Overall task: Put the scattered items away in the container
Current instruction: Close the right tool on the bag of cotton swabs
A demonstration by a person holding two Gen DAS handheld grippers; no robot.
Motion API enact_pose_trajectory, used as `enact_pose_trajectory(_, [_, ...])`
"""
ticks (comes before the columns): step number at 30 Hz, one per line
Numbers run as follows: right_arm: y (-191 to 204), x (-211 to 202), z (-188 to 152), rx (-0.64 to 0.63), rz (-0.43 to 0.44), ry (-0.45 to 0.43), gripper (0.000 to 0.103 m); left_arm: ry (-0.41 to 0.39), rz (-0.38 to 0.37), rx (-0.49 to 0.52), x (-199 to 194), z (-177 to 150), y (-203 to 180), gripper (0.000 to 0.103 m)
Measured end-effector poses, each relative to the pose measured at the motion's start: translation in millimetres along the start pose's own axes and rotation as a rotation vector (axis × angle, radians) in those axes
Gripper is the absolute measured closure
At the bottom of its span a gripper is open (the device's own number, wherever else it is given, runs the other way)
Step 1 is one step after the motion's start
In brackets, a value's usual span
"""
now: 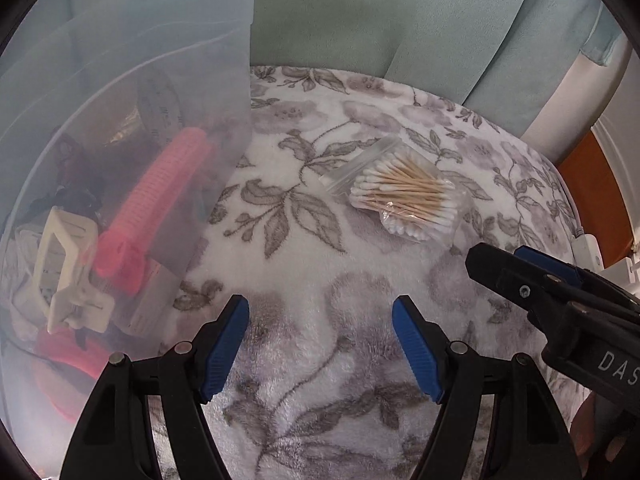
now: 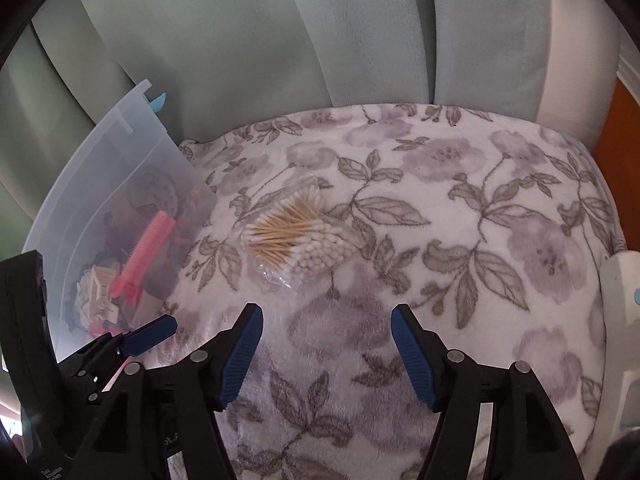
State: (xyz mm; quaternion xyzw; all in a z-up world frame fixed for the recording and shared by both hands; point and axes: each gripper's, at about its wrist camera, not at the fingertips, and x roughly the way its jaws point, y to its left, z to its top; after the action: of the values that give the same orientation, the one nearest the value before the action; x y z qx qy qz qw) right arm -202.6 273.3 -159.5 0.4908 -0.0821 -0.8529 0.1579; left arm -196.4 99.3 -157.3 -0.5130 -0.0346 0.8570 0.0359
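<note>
Left wrist view: the left claw (image 1: 320, 344) hangs open and empty over a floral blanket (image 1: 360, 280). A bag of cotton swabs (image 1: 404, 196) lies ahead; a translucent container (image 1: 120, 160) holding a pink comb (image 1: 156, 208) stands left.

Right wrist view: the right claw (image 2: 326, 354) is open, empty; the swabs (image 2: 296, 236) lie ahead beside the container (image 2: 132, 184).

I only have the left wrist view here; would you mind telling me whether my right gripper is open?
Observer: Yes, the right gripper is open and holds nothing.
Operator: Thanks. What lies ahead of it?
Observer: The bag of cotton swabs lies on the floral blanket, ahead and slightly left of it.
Operator: Does anything show at the container's top edge?
Observer: A light blue tab pokes up behind the container rim.
</note>
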Motion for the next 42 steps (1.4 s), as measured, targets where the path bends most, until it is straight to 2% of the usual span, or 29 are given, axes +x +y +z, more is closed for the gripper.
enact_pose_trajectory(9, [13, 26, 23, -0.120, 0.031, 0.003, 0.025, -0.035, -0.019, 0.025, 10, 8, -4, 0.028])
enact_pose_trajectory(13, [19, 38, 29, -0.173, 0.004, 0.010, 0.024, -0.044, -0.024, -0.001, 10, 8, 1, 0.028])
enact_pose_trajectory(20, [23, 57, 33, -0.218, 0.004, 0.032, 0.023, -0.037, -0.034, -0.028, 14, 4, 9, 0.028])
enact_pose_trajectory(31, [34, 75, 40, -0.257, -0.025, 0.008, 0.017, -0.040, -0.043, -0.020, 16, 5, 10, 0.028])
enact_pose_trajectory(39, [38, 78, 41, -0.233, -0.046, 0.004, 0.020, -0.040, -0.049, -0.009, 17, 4, 10, 0.028])
enact_pose_trajectory(42, [36, 74, 40, -0.215, -0.051, 0.002, 0.030, -0.038, -0.050, -0.001, 17, 3, 10, 0.028])
